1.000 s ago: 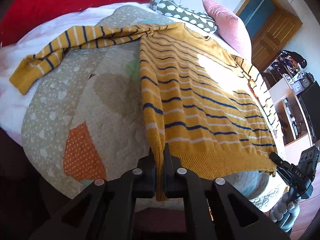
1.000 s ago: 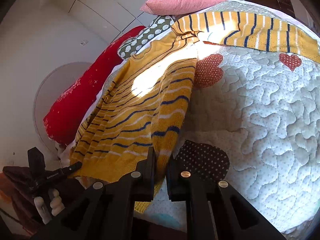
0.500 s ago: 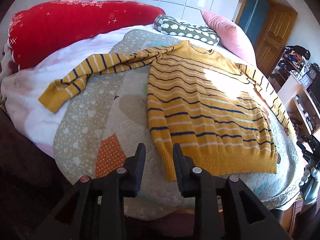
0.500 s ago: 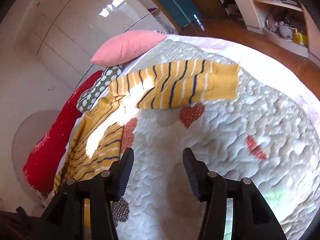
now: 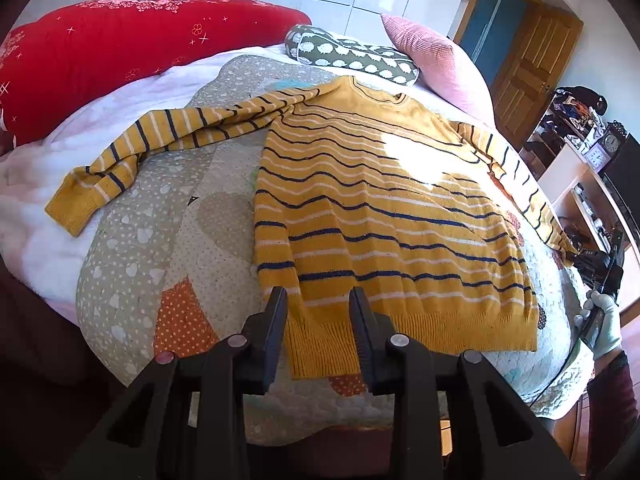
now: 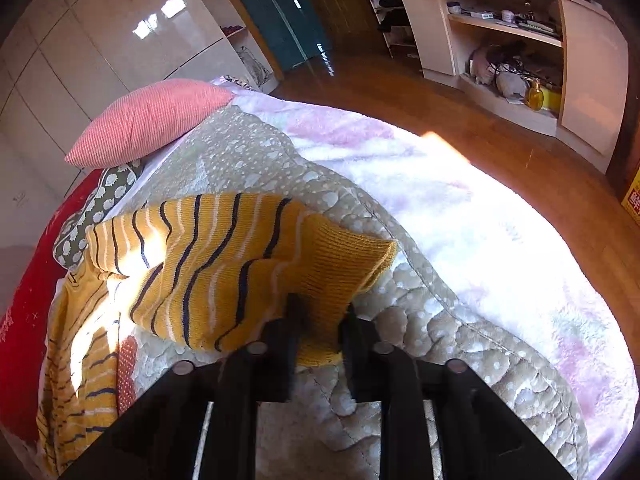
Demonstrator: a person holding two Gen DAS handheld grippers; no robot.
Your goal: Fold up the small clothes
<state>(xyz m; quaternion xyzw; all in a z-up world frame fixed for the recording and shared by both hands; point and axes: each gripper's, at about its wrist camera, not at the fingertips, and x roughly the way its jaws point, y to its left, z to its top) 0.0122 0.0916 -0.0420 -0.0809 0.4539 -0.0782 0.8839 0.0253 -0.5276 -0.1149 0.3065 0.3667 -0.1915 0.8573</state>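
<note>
Surface: round bed [image 5: 120, 300] covered by a quilted patchwork blanket [image 5: 208, 216] with dots, hearts and orange patches; a white and pink fleece [image 6: 480, 216] lies under it
Room: glossy white wall panels, wooden door [image 5: 524, 60], wooden floor [image 6: 520, 160], cream shelf unit [image 6: 500, 40] with clutter
Pillows: red bolster [image 5: 120, 52], green patterned cushion [image 5: 352, 56], pink cushion [image 5: 436, 60], all along the far edge of the bed
Sweater: yellow striped sweater [image 5: 380, 216] lies flat on the blanket, one sleeve spread to the left, hem nearest the camera
Left gripper [image 5: 318, 320]: jaws apart, above the hem corner, nothing clamped
Right gripper [image 6: 320, 332]: jaws have just been closing, now clamped on the cuff [image 6: 340, 272] of the other sleeve, which is lifted and bunched
Obstruction: none seen over the sweater body
</note>
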